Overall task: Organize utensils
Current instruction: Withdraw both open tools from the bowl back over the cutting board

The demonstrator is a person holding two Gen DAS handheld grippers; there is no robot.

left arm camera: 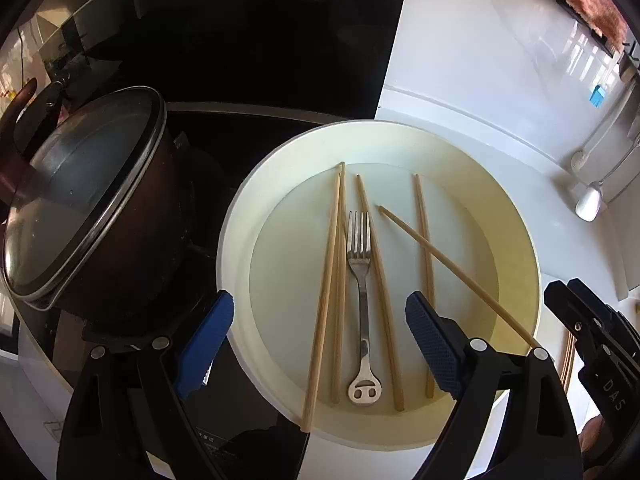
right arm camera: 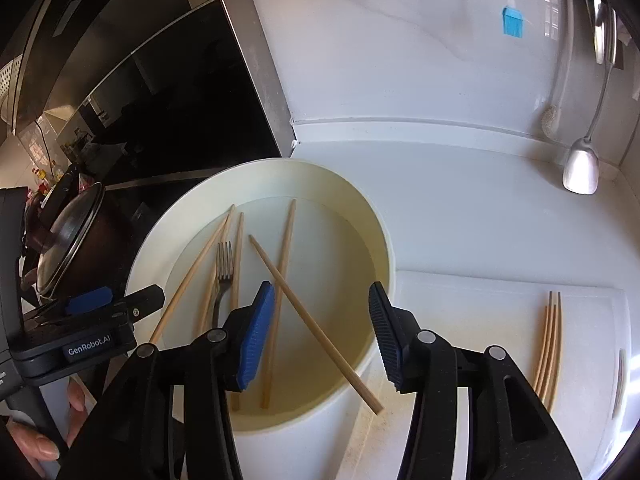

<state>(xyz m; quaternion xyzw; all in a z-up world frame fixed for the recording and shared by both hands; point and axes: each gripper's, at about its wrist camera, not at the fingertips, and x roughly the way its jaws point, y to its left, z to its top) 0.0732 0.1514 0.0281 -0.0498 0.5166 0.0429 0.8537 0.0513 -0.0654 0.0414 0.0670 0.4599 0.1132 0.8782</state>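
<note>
Kitchen corner: glossy white tabletop [right arm camera: 460,208] beside a black glass hob, white tiled wall behind with a hanging steel ladle [right arm camera: 582,164] and a blue silicone brush [right arm camera: 513,21]. Dark lidded pot [left arm camera: 92,204] just left of the round cream plastic basin [left arm camera: 240,216].

Inside the basin: one stainless steel fork [left arm camera: 362,280], tines away, flanked by loose bamboo chopsticks [left arm camera: 326,280]; one slanted chopstick [right arm camera: 312,316] propped across the others, its thick end resting over the near rim. Sorted bundle of chopsticks [right arm camera: 550,344] already laid parallel on the white cutting board [right arm camera: 500,304] right of the basin.

Left gripper [left arm camera: 320,346] hovering above the near rim, fingers [left arm camera: 206,344] spread wide, nothing between them. Right gripper [right arm camera: 322,334] over the basin too, fingers parted about halfway, empty (slanted chopstick passing beneath, not pinched).

Likely step: fetch next utensil. Best candidate the slanted chopstick, since it lies on top and its raised end is accessible. Approach from above near the rim end, fingers straddling the stick crosswise, clench only once centred. Keep clear of the other gripper. Lay alongside the bundle, same direction. Fork separately.
</note>
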